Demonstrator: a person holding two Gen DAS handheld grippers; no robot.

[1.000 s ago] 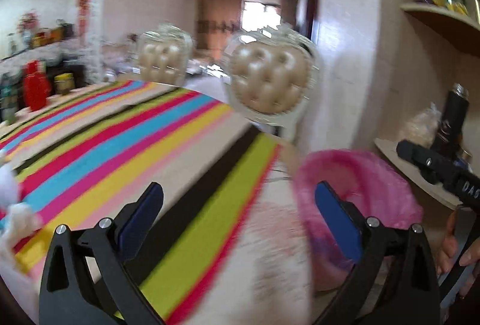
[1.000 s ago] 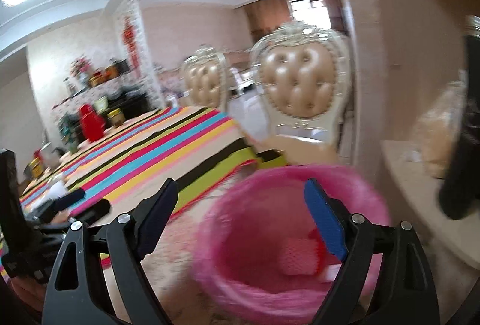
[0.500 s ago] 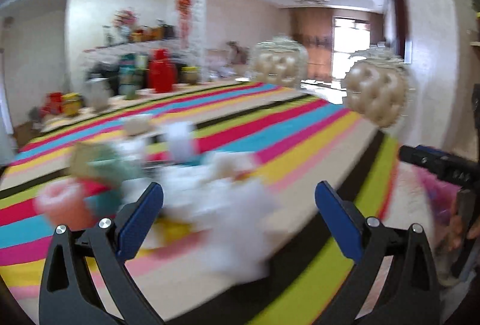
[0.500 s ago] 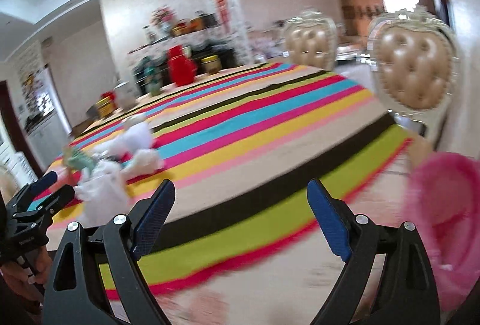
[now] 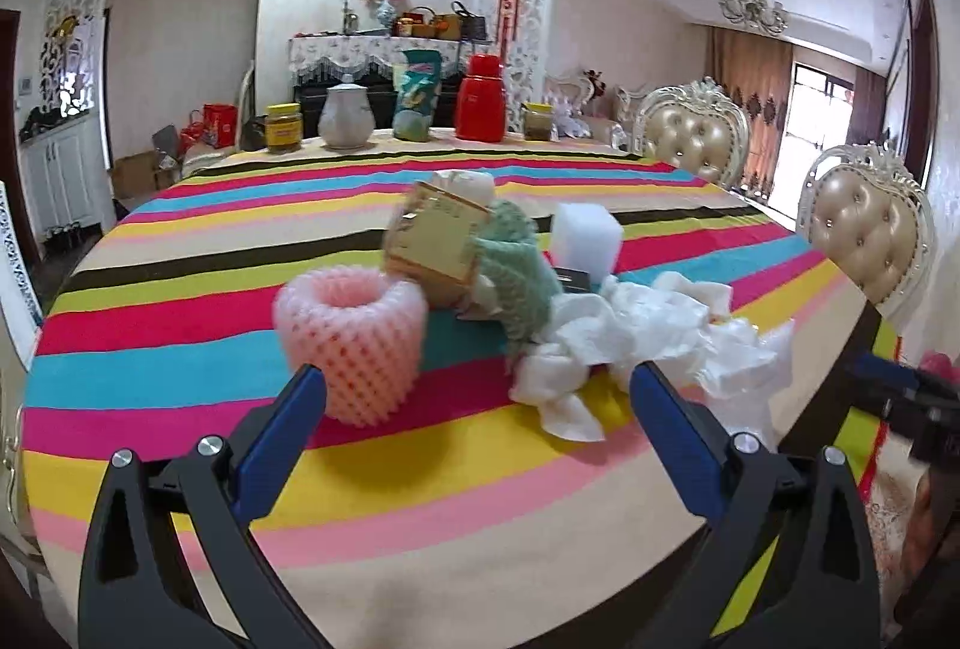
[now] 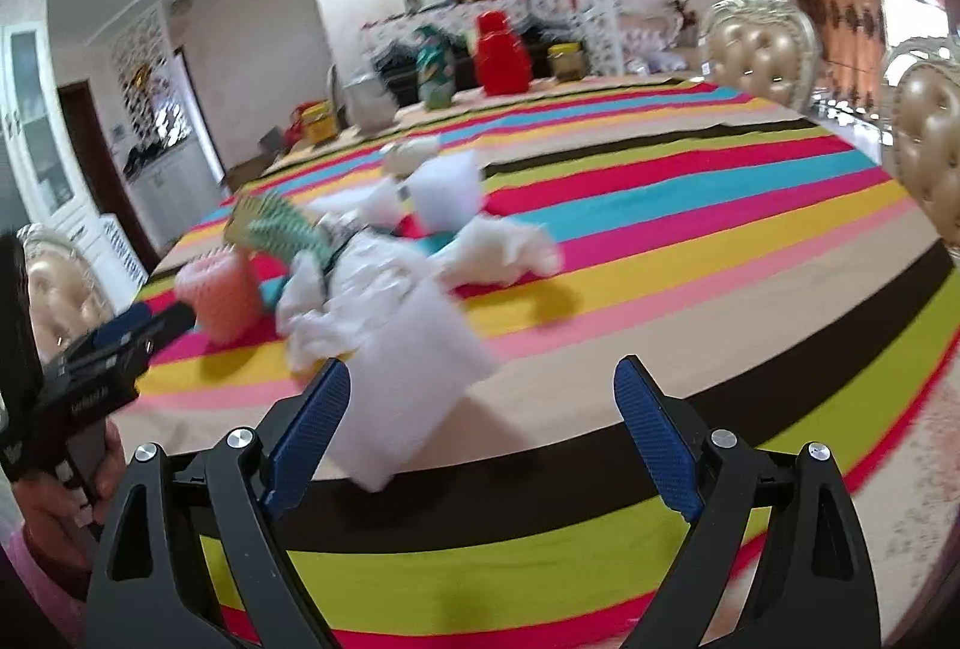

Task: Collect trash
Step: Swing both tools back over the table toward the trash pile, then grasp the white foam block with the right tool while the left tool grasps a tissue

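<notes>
A pile of trash lies on the striped tablecloth (image 5: 180, 325): a pink foam net sleeve (image 5: 351, 343), a tan cardboard box (image 5: 435, 244), a green foam net (image 5: 519, 277), a white foam block (image 5: 585, 235) and crumpled white tissue and plastic (image 5: 636, 331). My left gripper (image 5: 477, 433) is open and empty just in front of the pink sleeve and the tissue. My right gripper (image 6: 480, 427) is open and empty near the table's front edge, with a white plastic sheet (image 6: 414, 385) just beyond its left finger. The pile also shows in the right wrist view (image 6: 360, 253).
Jars, a white jug (image 5: 345, 115), a green bag and a red flask (image 5: 480, 97) stand at the table's far edge. Padded chairs (image 5: 870, 223) stand along the right side. The other gripper shows at the right edge (image 5: 906, 397). A sliver of pink bin (image 5: 939, 364) shows there.
Both grippers have swung left from the pink trash bin to the table and now face the trash pile. Both stay open and empty.
</notes>
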